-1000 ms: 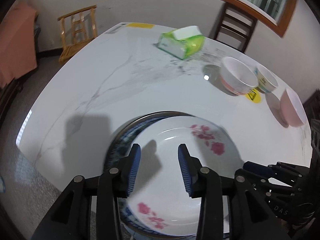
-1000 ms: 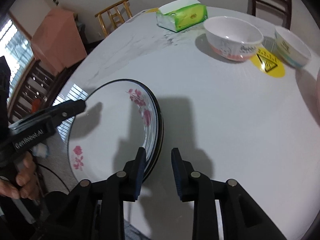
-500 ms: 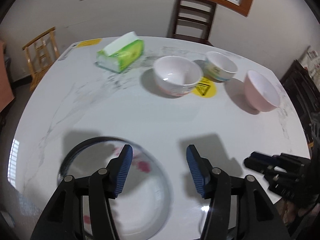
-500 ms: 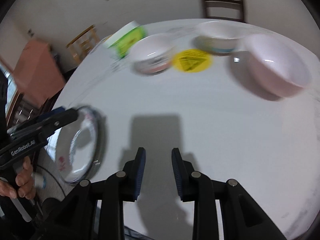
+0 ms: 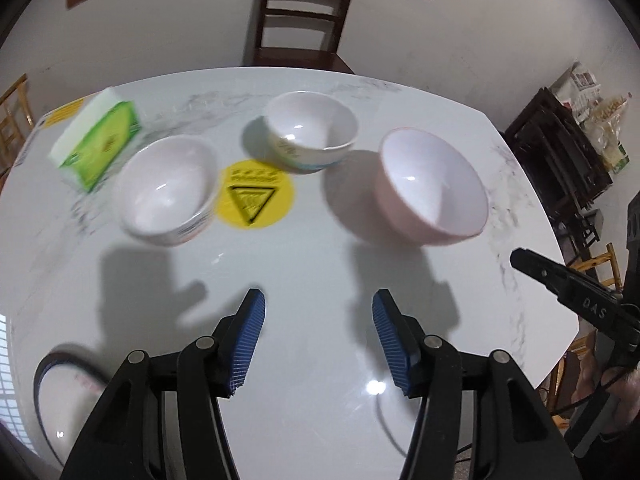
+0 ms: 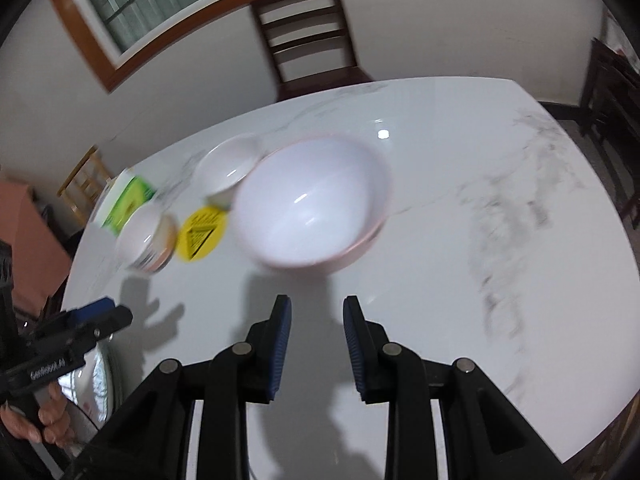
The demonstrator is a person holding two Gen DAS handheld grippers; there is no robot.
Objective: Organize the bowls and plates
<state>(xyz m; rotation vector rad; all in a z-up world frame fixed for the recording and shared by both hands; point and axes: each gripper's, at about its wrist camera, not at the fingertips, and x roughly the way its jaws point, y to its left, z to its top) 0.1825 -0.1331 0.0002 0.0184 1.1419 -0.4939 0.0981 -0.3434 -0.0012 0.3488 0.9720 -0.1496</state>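
Observation:
Three bowls stand on the white marble table (image 5: 312,264): a pink bowl (image 5: 432,188) at the right, a small white bowl with a blue base (image 5: 312,136) behind, and a white bowl (image 5: 168,192) at the left. The stacked plates (image 5: 60,380) lie at the near left edge. My left gripper (image 5: 318,340) hangs open over bare table in front of the bowls, holding nothing. My right gripper (image 6: 316,344) stands narrowly open and empty just short of the pink bowl (image 6: 312,204); the stacked plates (image 6: 100,376) show at its lower left.
A green tissue box (image 5: 100,144) sits at the far left and a yellow round sticker (image 5: 254,194) lies between the bowls. A dark wooden chair (image 5: 304,16) stands behind the table. A hand (image 6: 36,420) holds the left gripper's handle.
Both grippers have swung right, away from the stacked plates and toward the bowls. The left gripper's jaws stand wider than a second ago. The plates stay at the table's near left edge.

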